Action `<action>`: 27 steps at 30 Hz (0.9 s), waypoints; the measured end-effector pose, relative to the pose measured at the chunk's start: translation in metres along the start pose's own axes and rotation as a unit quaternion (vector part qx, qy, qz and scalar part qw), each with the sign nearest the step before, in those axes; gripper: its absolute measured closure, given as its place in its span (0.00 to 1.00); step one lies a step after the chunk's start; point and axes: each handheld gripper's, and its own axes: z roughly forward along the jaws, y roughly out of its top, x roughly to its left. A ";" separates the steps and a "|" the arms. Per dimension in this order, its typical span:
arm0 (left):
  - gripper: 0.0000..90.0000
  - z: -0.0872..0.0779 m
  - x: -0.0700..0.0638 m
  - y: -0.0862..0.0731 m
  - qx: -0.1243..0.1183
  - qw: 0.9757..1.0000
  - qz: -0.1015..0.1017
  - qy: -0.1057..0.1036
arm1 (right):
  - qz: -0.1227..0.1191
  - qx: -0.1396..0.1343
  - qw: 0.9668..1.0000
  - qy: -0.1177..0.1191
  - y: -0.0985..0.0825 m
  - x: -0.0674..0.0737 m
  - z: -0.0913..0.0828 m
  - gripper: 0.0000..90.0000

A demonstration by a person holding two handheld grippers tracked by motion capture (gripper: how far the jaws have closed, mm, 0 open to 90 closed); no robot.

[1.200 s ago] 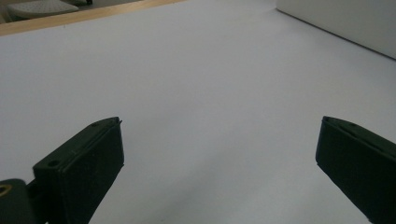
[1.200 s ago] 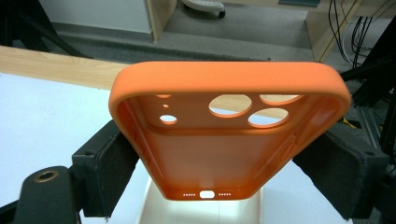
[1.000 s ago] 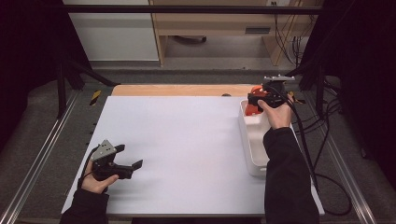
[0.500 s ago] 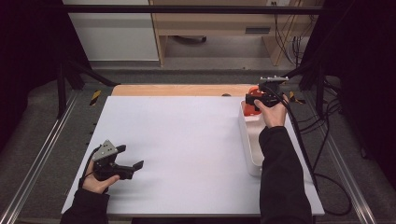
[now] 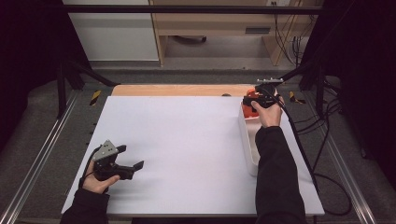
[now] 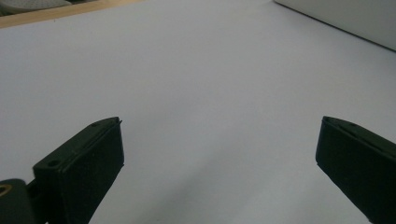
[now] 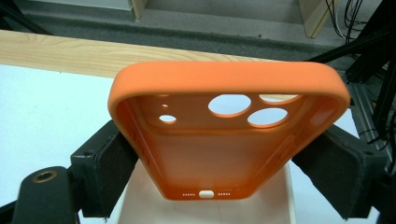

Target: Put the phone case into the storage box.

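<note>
right gripper (image 5: 254, 101) clamps orange phone case (image 7: 224, 140) by its long sides, open face toward me, over white tray (image 5: 250, 149), right of frame, likely for lowering in | left gripper (image 5: 133, 158) spread wide, nothing held, parked low-left on desk (image 5: 187, 149)

White rectangular tabletop (image 5: 187, 149) sitting over a light wooden board edge (image 5: 177, 89). Grey carpeted floor (image 5: 210, 63) stretching behind. White cabinet panel (image 5: 112, 35) and pale wooden shelf unit (image 5: 210, 21) standing beyond, black cables (image 5: 327, 149) trailing right.
</note>
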 end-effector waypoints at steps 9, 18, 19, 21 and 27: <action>0.00 0.000 0.000 0.000 0.001 1.000 0.000 0.000 | -0.002 0.007 1.000 -0.003 -0.002 0.003 0.009 0.17; 0.00 0.001 0.000 -0.001 0.003 1.000 0.001 0.000 | 0.002 0.009 1.000 -0.005 -0.004 0.005 0.016 0.17; 0.00 0.001 0.000 -0.001 0.003 1.000 0.001 0.000 | 0.001 0.010 1.000 -0.005 -0.004 0.005 0.016 0.17; 0.00 0.000 0.000 -0.001 0.002 1.000 0.000 0.000 | 0.001 0.012 1.000 -0.007 -0.005 0.005 0.018 0.17; 0.00 0.001 0.000 -0.001 0.003 1.000 0.002 -0.001 | 0.000 0.012 1.000 -0.008 -0.006 0.005 0.019 0.17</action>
